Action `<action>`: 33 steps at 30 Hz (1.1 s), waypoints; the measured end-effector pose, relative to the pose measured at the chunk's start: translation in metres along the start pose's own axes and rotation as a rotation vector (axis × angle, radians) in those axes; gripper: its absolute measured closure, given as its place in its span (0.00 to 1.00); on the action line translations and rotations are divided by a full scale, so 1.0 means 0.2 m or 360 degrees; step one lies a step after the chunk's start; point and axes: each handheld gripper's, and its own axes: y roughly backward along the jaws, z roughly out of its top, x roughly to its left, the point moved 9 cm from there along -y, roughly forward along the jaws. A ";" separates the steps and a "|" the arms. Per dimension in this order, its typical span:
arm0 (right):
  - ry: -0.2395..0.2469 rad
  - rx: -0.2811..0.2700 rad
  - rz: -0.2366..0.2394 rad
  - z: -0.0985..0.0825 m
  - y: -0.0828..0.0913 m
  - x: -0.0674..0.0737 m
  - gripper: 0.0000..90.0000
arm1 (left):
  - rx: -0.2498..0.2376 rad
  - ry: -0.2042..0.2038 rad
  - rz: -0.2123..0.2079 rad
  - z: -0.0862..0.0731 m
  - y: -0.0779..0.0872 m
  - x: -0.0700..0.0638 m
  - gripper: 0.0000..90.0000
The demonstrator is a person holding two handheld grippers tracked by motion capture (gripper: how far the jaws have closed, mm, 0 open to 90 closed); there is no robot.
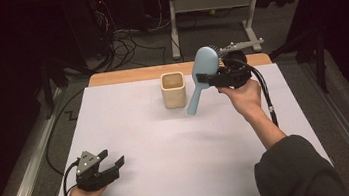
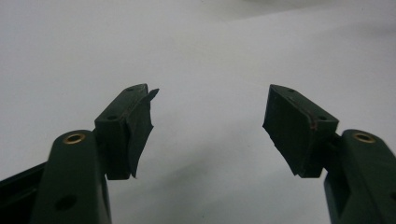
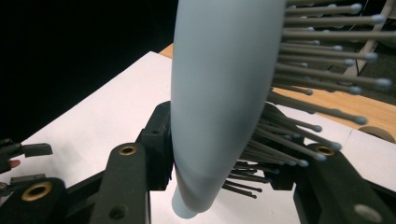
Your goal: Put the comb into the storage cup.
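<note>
Cup (image 1: 173,90) stands just beside hairbrush (image 1: 201,78), clamped in right gripper (image 1: 205,79).

A lab or workshop is showing here: black curtains are hanging around a white tabletop (image 1: 168,149), with cables (image 1: 123,46) trailing across grey carpet.

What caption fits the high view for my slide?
Right gripper holds a light blue hairbrush tilted beside the beige cup; left gripper rests open on the white table.
</note>
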 end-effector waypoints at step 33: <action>0.0028 -0.0042 -0.0056 0.13 -0.08 0.00 0.60 | 0.0008 -0.0011 -0.0012 0.00 0.00 0.00 0.36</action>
